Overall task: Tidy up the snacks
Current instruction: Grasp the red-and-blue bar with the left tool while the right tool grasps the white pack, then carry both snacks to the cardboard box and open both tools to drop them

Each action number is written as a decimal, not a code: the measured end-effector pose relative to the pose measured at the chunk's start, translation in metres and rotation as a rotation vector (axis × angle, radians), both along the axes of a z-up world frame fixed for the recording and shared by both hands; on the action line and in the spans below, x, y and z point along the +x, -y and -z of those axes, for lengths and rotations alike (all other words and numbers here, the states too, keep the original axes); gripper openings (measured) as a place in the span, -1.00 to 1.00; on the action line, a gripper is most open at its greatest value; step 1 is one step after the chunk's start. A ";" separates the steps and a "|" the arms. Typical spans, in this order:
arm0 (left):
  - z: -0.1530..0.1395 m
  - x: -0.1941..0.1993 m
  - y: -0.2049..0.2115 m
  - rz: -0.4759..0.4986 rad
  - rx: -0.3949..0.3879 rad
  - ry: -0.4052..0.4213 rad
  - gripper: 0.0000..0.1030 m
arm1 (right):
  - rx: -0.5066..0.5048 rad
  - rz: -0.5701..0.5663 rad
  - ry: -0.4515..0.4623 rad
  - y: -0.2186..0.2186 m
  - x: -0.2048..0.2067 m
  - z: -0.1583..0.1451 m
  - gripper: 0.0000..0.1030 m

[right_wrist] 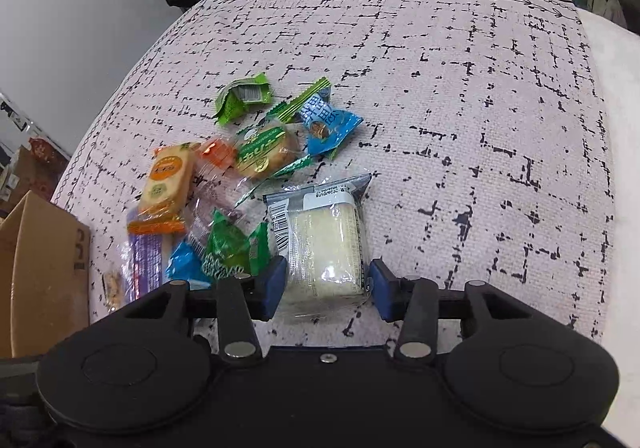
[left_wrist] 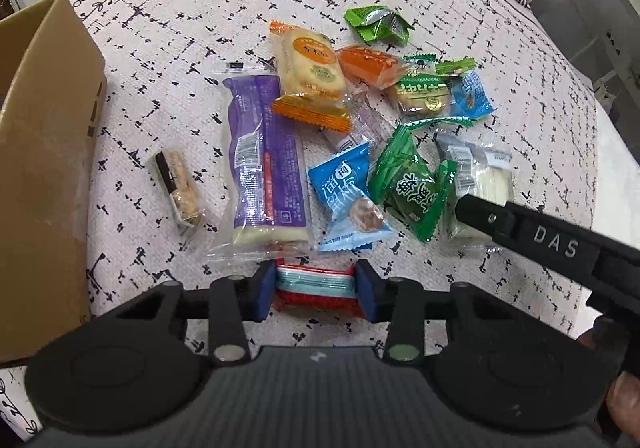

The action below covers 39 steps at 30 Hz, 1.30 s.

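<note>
Loose snacks lie on a patterned cloth. My left gripper is shut on a red and blue snack packet, its blue pads pressed to both ends. Beyond it lie a long purple packet, an orange-wrapped biscuit, a blue plum candy, a green candy and a small nut bar. My right gripper stands open astride a pale cake packet, with a small gap at its right pad. In the left wrist view one black finger of the right gripper rests over that cake packet.
A brown cardboard box stands open at the left edge, also visible low on the left as the box. A crumpled green wrapper lies at the far side of the pile. The cloth right of the snacks is bare. Pillows lie at the far edge.
</note>
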<state>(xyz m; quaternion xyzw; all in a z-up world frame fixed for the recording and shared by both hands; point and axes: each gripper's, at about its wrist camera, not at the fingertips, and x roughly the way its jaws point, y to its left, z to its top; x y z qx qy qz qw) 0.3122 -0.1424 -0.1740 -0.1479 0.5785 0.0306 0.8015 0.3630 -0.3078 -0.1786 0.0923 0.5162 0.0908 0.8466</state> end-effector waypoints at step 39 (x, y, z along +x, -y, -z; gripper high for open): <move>-0.123 -0.051 -0.095 -0.041 -0.072 0.210 -0.19 | 0.056 0.040 0.057 -0.046 -0.050 -0.078 -0.19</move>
